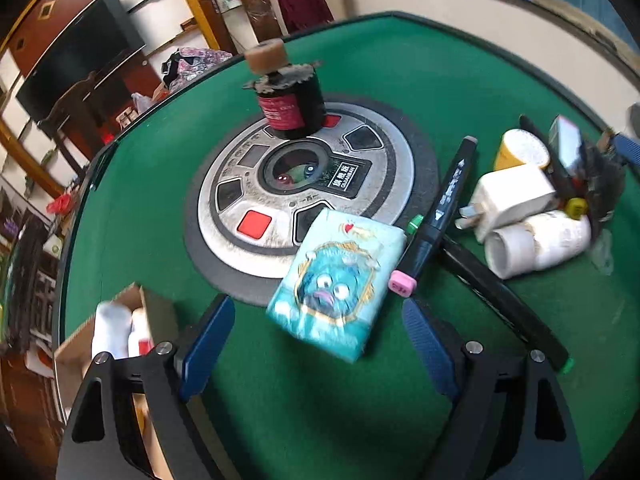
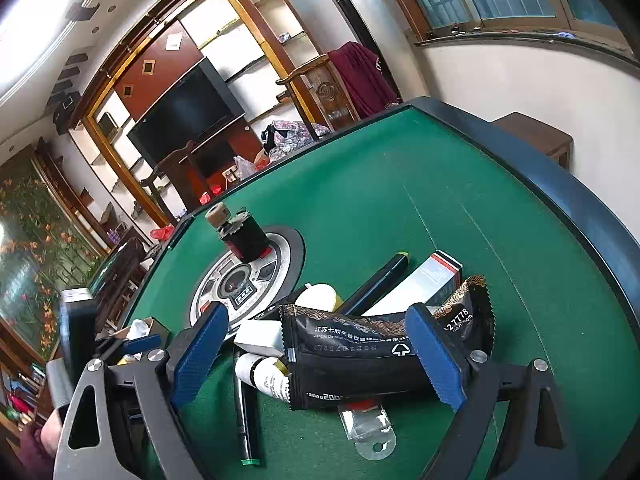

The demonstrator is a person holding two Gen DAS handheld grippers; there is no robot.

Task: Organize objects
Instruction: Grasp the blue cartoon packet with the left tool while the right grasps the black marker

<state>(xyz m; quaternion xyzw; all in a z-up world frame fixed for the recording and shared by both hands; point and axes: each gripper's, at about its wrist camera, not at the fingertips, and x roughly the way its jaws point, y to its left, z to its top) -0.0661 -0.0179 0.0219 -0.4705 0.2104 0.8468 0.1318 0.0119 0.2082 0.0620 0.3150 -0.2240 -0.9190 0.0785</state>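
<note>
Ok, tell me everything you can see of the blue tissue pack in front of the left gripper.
The blue tissue pack is a soft, flat, rectangular packet in glossy pale-blue wrap, printed with a gold-framed, wide-eyed blue cartoon creature. It looks sealed and lies flat and skewed, partly on the green table, its far end overlapping the round centre console. A black marker lies along its right edge. The left gripper is open, not touching it.

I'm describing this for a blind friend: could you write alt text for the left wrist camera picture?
An open left gripper with blue fingers hovers over a green table, a teal cartoon tissue pack lying just ahead between them. Behind it sits a round silver control panel with a dark jar on it; markers and white bottles clutter the right, and a cardboard box sits left.
</note>
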